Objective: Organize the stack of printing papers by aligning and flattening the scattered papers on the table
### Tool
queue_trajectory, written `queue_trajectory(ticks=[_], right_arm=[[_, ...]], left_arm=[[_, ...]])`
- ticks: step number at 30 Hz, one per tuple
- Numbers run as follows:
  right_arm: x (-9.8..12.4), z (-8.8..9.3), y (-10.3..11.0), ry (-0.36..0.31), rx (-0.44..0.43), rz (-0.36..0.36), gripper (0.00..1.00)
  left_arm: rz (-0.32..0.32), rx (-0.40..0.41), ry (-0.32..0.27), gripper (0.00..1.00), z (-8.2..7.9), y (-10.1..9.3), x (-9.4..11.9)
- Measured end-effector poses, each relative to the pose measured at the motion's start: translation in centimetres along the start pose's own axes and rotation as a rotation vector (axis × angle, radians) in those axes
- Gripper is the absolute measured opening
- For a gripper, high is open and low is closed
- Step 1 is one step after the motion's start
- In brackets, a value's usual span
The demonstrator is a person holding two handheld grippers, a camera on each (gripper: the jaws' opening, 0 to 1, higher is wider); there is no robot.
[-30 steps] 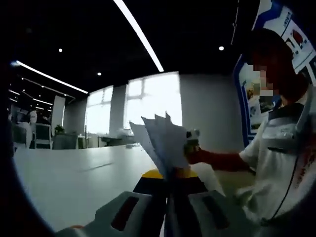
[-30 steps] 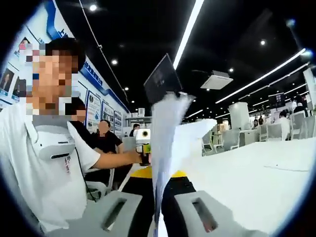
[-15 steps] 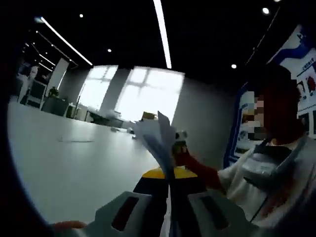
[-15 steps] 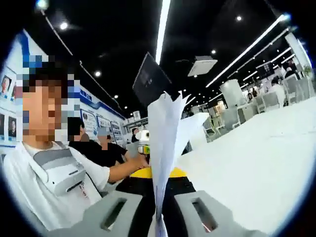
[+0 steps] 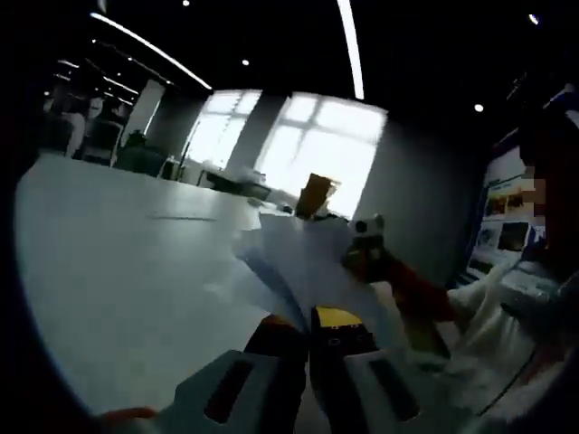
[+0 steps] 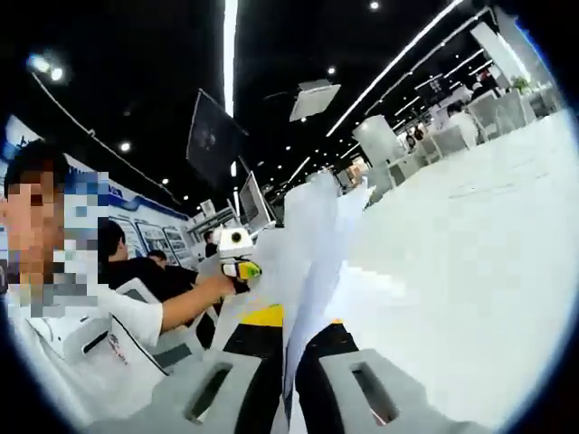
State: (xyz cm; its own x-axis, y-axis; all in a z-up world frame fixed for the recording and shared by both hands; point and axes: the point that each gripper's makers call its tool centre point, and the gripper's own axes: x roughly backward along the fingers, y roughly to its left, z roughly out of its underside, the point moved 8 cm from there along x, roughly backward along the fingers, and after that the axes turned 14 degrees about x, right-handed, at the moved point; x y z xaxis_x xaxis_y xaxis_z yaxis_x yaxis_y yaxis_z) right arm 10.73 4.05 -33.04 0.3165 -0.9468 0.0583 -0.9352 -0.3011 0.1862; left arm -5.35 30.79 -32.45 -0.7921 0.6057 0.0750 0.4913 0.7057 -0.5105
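Observation:
A stack of white printing papers (image 5: 303,262) is held edge-on between the two grippers, its sheets fanned apart above the white table (image 5: 118,271). My left gripper (image 5: 306,342) is shut on one side of the stack. At the stack's far side is the right gripper (image 5: 365,237), held by the person's hand. In the right gripper view the papers (image 6: 317,244) rise from between the jaws of my right gripper (image 6: 294,348), which is shut on them. The left gripper (image 6: 237,257) holds the opposite edge over the table (image 6: 470,262).
The person holding the grippers, in a white shirt (image 6: 72,362), sits close behind the stack. Another seated person (image 6: 127,267) is behind. A brown box (image 5: 315,194) stands at the table's far end. Chairs and desks (image 6: 470,117) line the far room.
Both hands have tilted and rolled with the stack still held. The papers now lean lower toward the table and their sheets fan wider than a second ago.

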Motion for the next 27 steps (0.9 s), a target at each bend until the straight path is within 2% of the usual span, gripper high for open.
queue_trajectory(ticks=[2, 3, 4, 7, 9, 13, 14, 16, 22, 27], right_arm=[[-0.2, 0.3, -0.1, 0.023, 0.095, 0.005, 0.00], [-0.2, 0.4, -0.1, 0.029, 0.147, 0.011, 0.00], [-0.3, 0.6, -0.1, 0.038, 0.191, 0.010, 0.00], [-0.2, 0.9, -0.5, 0.076, 0.378, -0.013, 0.00], [-0.2, 1.1, -0.9, 0.093, 0.412, -0.011, 0.00], [-0.3, 1.6, -1.9, 0.099, 0.407, -0.015, 0.00], [-0.3, 1.8, -2.2, 0.109, 0.427, -0.009, 0.00], [-0.4, 2.1, -2.8, 0.127, 0.441, -0.002, 0.00], [-0.6, 2.8, -3.8, 0.162, 0.473, 0.011, 0.00], [-0.9, 3.4, -4.4, 0.178, 0.454, 0.028, 0.00]], left_arm=[[-0.007, -0.073, 0.012, 0.06, 0.0, 0.4, 0.0], [-0.004, -0.059, 0.010, 0.06, 0.0, 0.5, 0.0], [-0.009, -0.082, 0.016, 0.06, 0.1, 0.7, 0.0], [-0.031, -0.177, 0.041, 0.06, 0.5, 1.5, 0.0], [-0.031, -0.170, 0.042, 0.06, 0.7, 1.7, -0.1], [-0.049, -0.215, 0.051, 0.06, 1.1, 2.3, -0.2], [-0.070, -0.267, 0.066, 0.06, 1.2, 2.5, -0.3], [-0.097, -0.324, 0.091, 0.06, 1.5, 2.7, -0.5], [-0.124, -0.353, 0.116, 0.06, 2.1, 3.2, -0.8], [-0.145, -0.355, 0.108, 0.06, 2.3, 3.9, -1.0]])
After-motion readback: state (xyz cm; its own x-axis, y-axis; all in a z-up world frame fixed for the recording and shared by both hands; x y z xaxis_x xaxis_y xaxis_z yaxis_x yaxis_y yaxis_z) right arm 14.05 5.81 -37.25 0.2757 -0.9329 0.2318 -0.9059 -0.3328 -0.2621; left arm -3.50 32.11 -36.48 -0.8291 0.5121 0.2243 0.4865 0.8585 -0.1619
